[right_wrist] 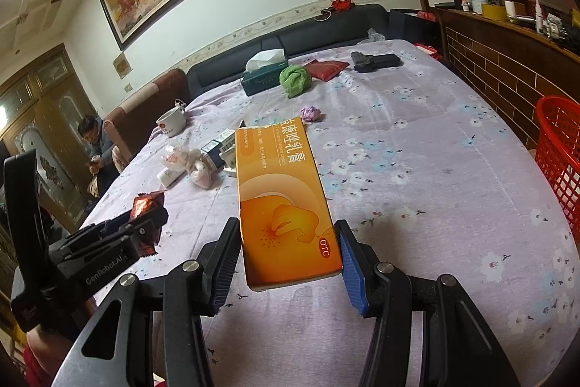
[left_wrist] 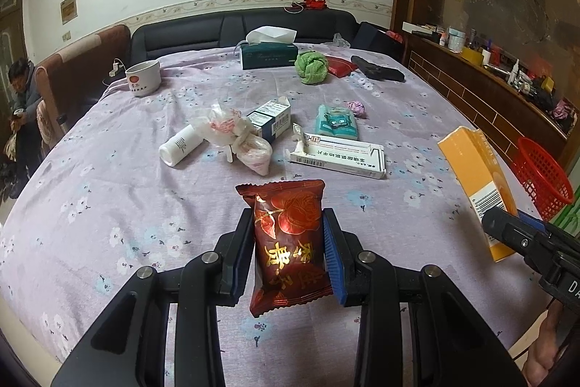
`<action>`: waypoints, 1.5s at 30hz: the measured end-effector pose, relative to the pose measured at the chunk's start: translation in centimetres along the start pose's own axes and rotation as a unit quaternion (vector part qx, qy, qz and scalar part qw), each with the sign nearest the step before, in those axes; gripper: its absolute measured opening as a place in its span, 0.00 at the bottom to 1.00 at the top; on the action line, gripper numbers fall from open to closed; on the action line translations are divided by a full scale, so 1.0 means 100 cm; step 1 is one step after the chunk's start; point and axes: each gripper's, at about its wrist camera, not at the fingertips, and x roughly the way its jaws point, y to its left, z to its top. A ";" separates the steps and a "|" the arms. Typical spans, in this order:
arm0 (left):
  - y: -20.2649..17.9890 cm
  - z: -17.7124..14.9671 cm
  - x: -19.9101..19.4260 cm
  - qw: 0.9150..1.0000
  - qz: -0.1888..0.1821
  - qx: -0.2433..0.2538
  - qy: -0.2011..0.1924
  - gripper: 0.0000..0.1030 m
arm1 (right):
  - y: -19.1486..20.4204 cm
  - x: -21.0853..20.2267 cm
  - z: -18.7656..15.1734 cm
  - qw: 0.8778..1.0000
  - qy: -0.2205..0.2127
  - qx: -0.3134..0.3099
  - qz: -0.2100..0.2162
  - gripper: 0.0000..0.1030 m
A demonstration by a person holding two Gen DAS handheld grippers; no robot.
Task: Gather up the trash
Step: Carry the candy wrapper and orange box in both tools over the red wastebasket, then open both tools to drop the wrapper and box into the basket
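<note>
Nearest the cameras, above the floral-clothed bench [left_wrist: 108, 205], the left gripper [left_wrist: 288, 252] is clamped on a dark red snack packet [left_wrist: 288, 242], and the right gripper [right_wrist: 290, 260] is clamped on an orange medicine box [right_wrist: 282, 198]. Farther on lie a white bottle [left_wrist: 180, 144], crumpled plastic bags [left_wrist: 235, 136] and a white carton [left_wrist: 340, 156]. A red basket [right_wrist: 560, 155] stands at the bench's right edge.
</note>
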 end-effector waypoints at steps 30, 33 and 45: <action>-0.271 0.079 0.011 0.943 -0.286 0.161 0.052 0.34 | -0.209 -0.140 0.035 0.962 -0.146 0.184 -0.141 0.54; -0.320 0.084 0.020 0.930 -0.312 0.182 0.064 0.34 | -0.239 -0.155 0.042 0.954 -0.154 0.204 -0.157 0.55; -0.435 0.085 0.079 0.913 -0.338 0.204 0.103 0.48 | -0.323 -0.174 0.051 0.936 -0.160 0.265 -0.169 0.55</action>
